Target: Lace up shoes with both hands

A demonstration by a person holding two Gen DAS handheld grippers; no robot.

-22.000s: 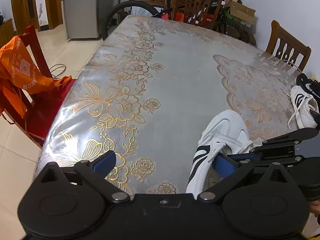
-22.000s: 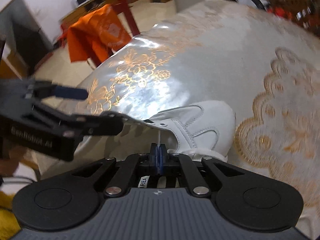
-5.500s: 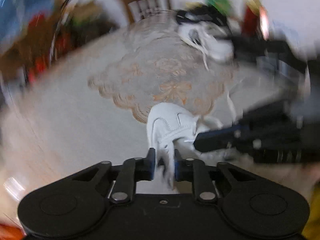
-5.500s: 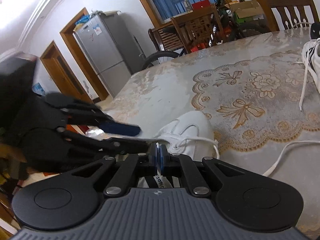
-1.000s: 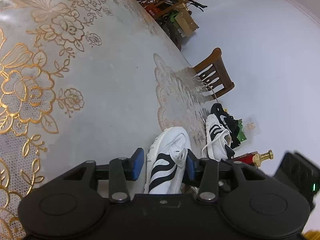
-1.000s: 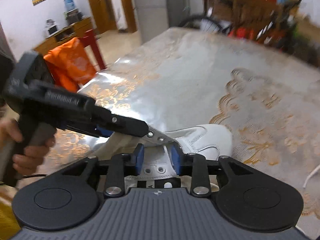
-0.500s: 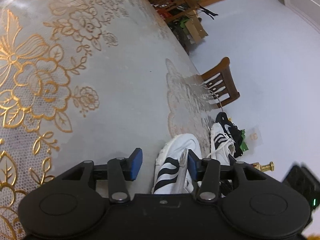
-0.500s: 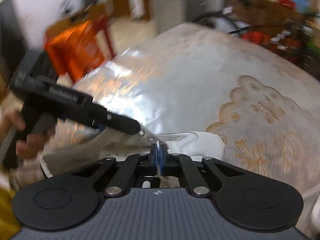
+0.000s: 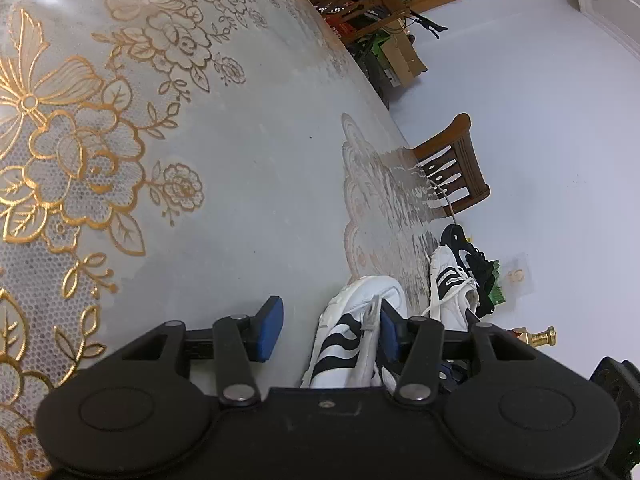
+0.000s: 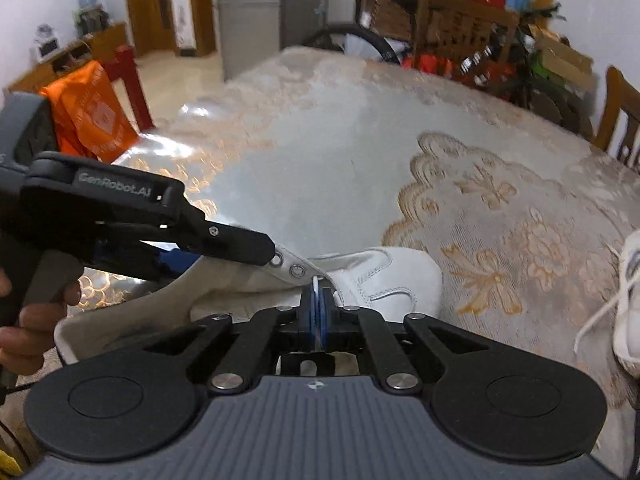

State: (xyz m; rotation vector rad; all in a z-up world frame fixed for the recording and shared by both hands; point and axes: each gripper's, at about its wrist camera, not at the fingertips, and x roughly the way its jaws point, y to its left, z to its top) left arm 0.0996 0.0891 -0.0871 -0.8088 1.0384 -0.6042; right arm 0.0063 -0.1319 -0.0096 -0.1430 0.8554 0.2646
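Clenched tight, our right gripper point(image 10: 318, 312) pinches the white lace tip point(image 10: 316, 282) between its blue pads, right over the throat of the white shoe point(image 10: 384, 276). Our left gripper point(image 9: 328, 328) stands released, jaws wide, one finger lying along the eyelet flap point(image 9: 370, 328) as if to hold it steady; in the right wrist view that finger reaches in from the left and its metal tip sits just beside the pinched lace. We judge the step to be feeding the lace through an eyelet, though which eyelet we cannot tell, as the gripper body hides the row. To do it well we keep the pinch close to the tip so it stays stiff, line it up square with the hole, and let the left side brace the flap rather than squeeze it. The shoe lies near the desk's point(image 10: 320, 168) near edge, toe pointing to the far edge. Another striped shoe point(image 9: 452, 284) with loose laces sits toward the right edge, beside a black shoe point(image 9: 464, 248).
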